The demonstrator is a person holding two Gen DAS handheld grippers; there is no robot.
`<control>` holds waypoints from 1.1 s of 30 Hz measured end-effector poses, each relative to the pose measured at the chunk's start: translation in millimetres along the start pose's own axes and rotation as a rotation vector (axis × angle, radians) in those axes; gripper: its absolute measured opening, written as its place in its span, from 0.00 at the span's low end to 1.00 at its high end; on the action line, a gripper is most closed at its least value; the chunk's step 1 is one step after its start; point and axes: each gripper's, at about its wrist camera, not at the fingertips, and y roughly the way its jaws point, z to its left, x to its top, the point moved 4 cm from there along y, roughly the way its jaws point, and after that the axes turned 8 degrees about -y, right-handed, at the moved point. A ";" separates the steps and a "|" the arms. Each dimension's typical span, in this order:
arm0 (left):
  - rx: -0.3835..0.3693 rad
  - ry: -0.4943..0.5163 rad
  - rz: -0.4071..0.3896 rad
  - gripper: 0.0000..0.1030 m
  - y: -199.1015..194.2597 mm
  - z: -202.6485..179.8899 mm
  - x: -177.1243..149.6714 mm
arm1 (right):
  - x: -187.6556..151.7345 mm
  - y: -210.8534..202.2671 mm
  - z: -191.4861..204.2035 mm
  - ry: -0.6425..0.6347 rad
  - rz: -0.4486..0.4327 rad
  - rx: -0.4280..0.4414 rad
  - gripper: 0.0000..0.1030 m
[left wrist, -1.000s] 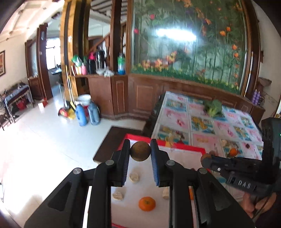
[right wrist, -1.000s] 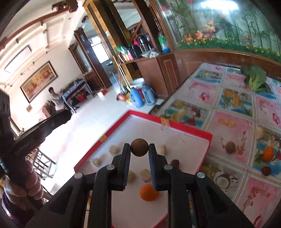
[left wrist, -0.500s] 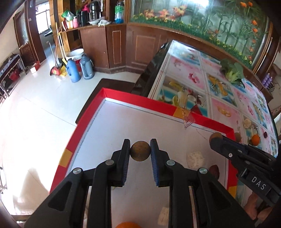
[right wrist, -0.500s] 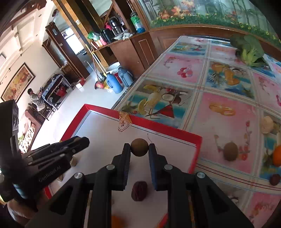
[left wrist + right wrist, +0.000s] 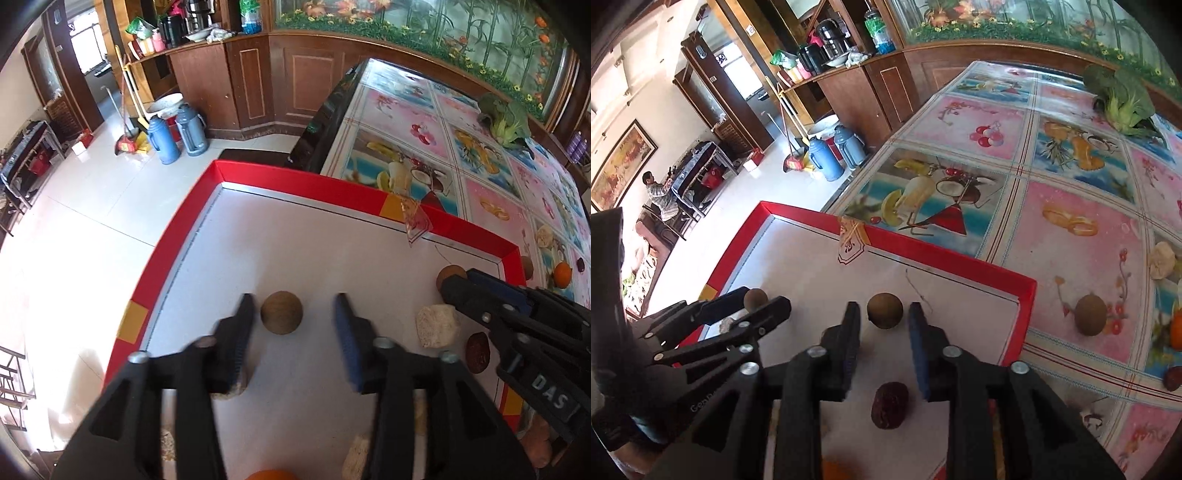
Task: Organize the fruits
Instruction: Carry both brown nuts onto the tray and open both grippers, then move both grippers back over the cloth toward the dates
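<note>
Both grippers angled down over the shallow red-rimmed white tray [image 5: 362, 192] at the corner of the worktop with the fruit-print cloth [image 5: 1082, 206]. Left gripper [image 5: 293, 321]: jaws opening, a round brown longan-like fruit [image 5: 281, 312] between them on the tray floor, pads clear of it, nearer the left finger; reads as just let go. Right gripper [image 5: 882, 321]: jaws also opening, narrower gap, a second round brown fruit [image 5: 885, 310] between the pads with slim gaps either side, apparently resting on the tray near its far right corner. Dark red wrinkled date [image 5: 889, 405] lies in the tray below the right gripper. Pale rough lump [image 5: 437, 326] sits beside it. Likely aim: gather loose fruit into the tray, like with like; another brown fruit [image 5: 1090, 316] waits out on the cloth
</note>
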 end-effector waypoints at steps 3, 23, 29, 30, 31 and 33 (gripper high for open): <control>-0.001 0.002 -0.043 0.59 -16.4 -0.6 -1.1 | 0.0 -17.1 -4.3 0.002 -0.041 0.027 0.39; -0.276 0.260 -0.162 0.79 -121.4 -136.4 -83.2 | -136.5 -207.7 -209.9 0.229 -0.253 -0.253 0.42; -0.301 0.313 -0.119 0.79 -117.4 -175.4 -93.4 | -139.1 -220.0 -269.7 0.309 -0.243 -0.337 0.42; -0.295 0.315 -0.117 0.79 -116.5 -179.6 -93.3 | -135.3 -219.4 -279.3 0.324 -0.244 -0.337 0.42; -0.295 0.317 -0.112 0.79 -115.8 -183.0 -93.4 | -131.8 -218.3 -285.9 0.334 -0.246 -0.337 0.42; -0.293 0.316 -0.104 0.79 -114.9 -185.2 -95.0 | -122.5 -215.7 -303.4 0.360 -0.251 -0.349 0.42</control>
